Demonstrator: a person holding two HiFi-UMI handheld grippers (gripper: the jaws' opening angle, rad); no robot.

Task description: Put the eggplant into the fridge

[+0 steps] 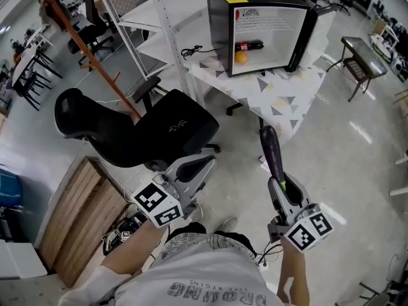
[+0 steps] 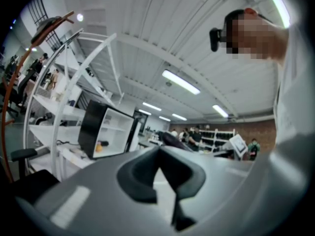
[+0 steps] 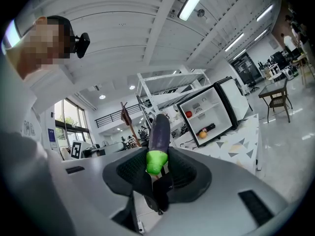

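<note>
Clamping its jaws on the green stem end of the eggplant (image 1: 272, 152), the right gripper (image 1: 280, 183) holds it out in the air in front of the person. The eggplant's long axis runs on from the gripper's own line, and its dark purple tip points forward, toward the fridge (image 1: 218, 30). In the right gripper view the stem end sits between the two dark pads and the purple body rises past them. The left gripper (image 1: 203, 166) is beside it at about the same reach, its jaws together with nothing between them. Just past the left gripper stands a black chair (image 1: 159, 132). Farther on is a table (image 1: 287, 97) with a triangle-patterned cover. The fridge stands on it with its door swung open, well apart from the eggplant, and inside are an orange (image 1: 241, 57) and a dark bottle (image 1: 250, 45).
</note>
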